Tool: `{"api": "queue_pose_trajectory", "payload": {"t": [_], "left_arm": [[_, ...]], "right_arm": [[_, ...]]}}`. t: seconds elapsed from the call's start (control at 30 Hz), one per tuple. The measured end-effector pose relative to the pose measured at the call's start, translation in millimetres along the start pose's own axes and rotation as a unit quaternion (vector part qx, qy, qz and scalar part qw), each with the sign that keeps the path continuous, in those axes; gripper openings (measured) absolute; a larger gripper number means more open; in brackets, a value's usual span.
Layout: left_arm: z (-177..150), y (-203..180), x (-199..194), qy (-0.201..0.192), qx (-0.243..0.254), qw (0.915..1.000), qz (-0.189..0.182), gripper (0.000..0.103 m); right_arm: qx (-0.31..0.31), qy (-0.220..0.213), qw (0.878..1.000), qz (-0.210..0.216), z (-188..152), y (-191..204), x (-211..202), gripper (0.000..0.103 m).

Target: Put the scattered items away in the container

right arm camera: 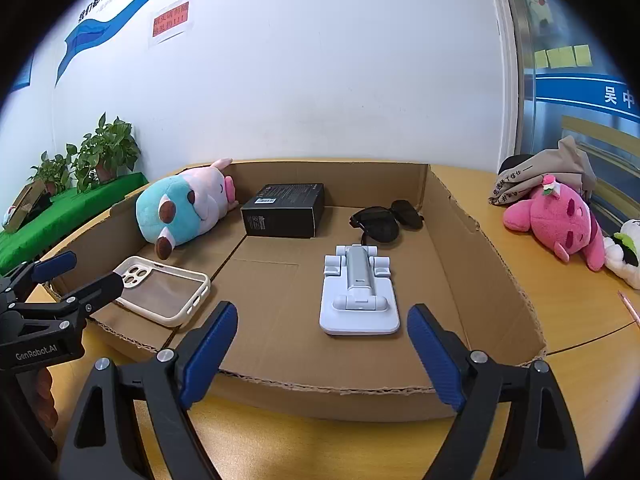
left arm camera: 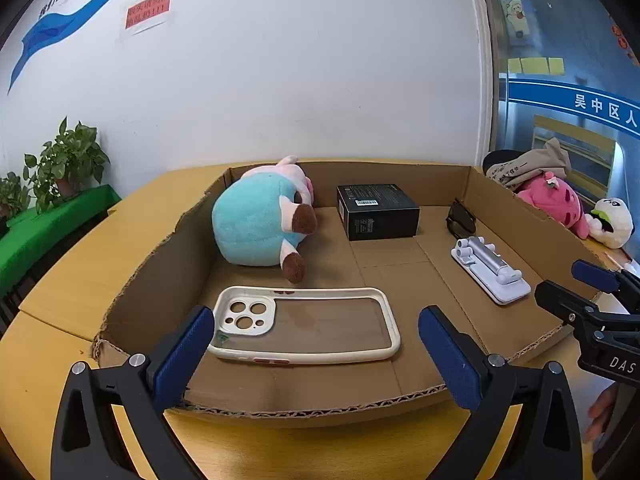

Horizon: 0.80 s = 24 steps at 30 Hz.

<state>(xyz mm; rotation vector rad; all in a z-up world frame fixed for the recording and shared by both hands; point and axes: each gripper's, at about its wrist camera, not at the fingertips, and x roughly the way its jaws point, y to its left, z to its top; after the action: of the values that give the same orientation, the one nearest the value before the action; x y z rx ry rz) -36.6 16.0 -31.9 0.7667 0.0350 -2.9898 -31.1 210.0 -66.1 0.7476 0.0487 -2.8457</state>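
Note:
A shallow cardboard box (left arm camera: pixel 136 292) (right arm camera: pixel 472 264) holds a teal and pink plush (left arm camera: pixel 260 220) (right arm camera: pixel 180 208), a black carton (left arm camera: pixel 378 210) (right arm camera: pixel 284 210), sunglasses (left arm camera: pixel 460 218) (right arm camera: pixel 384 218), a white phone stand (left arm camera: pixel 490 270) (right arm camera: pixel 360 292) and a cream phone case (left arm camera: pixel 306 322) (right arm camera: pixel 164 290). My left gripper (left arm camera: pixel 316 356) is open and empty at the box's near wall, in front of the phone case. My right gripper (right arm camera: pixel 322 354) is open and empty at the near wall, in front of the phone stand.
The box lies on a yellow wooden table (left arm camera: pixel 80 248) (right arm camera: pixel 560 300). A pink plush (right arm camera: pixel 560 220) (left arm camera: pixel 556 206), a white plush (right arm camera: pixel 626 252) (left arm camera: pixel 612 222) and a beige bag (right arm camera: pixel 536 178) lie on the table right of the box. Potted plants (left arm camera: pixel 60 164) stand on a green ledge at far left.

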Motion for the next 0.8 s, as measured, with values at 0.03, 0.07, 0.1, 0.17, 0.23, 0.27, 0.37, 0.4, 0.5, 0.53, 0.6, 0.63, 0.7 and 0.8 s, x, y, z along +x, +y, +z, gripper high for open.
{"api": "queue_pose_trajectory", "payload": {"t": [0.03,0.07,0.1,0.17,0.23,0.27,0.37,0.4,0.5,0.53,0.6,0.63,0.7,0.8], "left_arm": [[-0.8,-0.5,-0.6,0.001,-0.001,1.0,-0.001,0.103],[-1.3,-0.6,-0.6,0.002,-0.002,1.0,-0.002,0.103],[-1.4,-0.7,-0.5,0.002,-0.002,1.0,-0.003,0.103],[-1.5,-0.8,-0.7,0.002,-0.003,1.0,-0.003,0.103],[-1.4,-0.7,-0.4,0.002,-0.003,1.0,-0.003,0.103],[-1.3,-0.5,-0.3,0.003,-0.003,1.0,-0.004,0.103],[-1.2,-0.5,-0.3,0.003,-0.003,1.0,-0.004,0.103],[-1.1,-0.3,-0.3,0.003,-0.003,1.0,-0.004,0.103],[-1.2,-0.6,-0.3,0.002,-0.002,1.0,-0.003,0.103],[-1.3,-0.8,-0.4,0.002,-0.002,1.0,-0.003,0.103],[-1.2,-0.6,-0.3,0.002,-0.002,1.0,-0.003,0.103],[-1.2,-0.6,-0.3,0.002,-0.003,1.0,-0.004,0.103],[-1.5,-1.1,-0.8,0.002,-0.003,1.0,-0.004,0.103],[-1.6,-1.4,-0.9,0.003,-0.003,1.0,-0.004,0.103]], "right_arm": [[-0.001,0.0,1.0,0.0,-0.1,0.3,0.1,0.087],[-0.001,0.0,1.0,-0.001,-0.3,0.4,0.4,0.087],[-0.001,0.001,1.0,-0.001,-0.4,0.3,0.7,0.088],[-0.001,0.001,1.0,-0.001,-0.7,0.4,0.7,0.088],[-0.001,0.001,1.0,0.0,-0.8,0.6,0.4,0.088],[-0.001,0.001,1.0,0.0,-0.9,0.8,0.3,0.088],[-0.001,0.001,1.0,0.0,-0.7,0.6,0.6,0.088],[-0.001,0.001,1.0,-0.001,-0.7,0.7,0.6,0.088],[-0.001,0.001,1.0,-0.001,-0.6,0.7,0.6,0.088],[-0.001,0.001,1.0,-0.001,-0.6,0.6,0.6,0.088],[-0.001,0.001,1.0,0.0,-0.5,0.6,0.6,0.089],[-0.001,0.001,1.0,-0.001,-0.5,0.7,0.5,0.088],[-0.001,0.001,1.0,0.0,-0.4,0.6,0.6,0.089],[-0.001,0.001,1.0,-0.001,-0.3,0.6,0.5,0.089]]}}
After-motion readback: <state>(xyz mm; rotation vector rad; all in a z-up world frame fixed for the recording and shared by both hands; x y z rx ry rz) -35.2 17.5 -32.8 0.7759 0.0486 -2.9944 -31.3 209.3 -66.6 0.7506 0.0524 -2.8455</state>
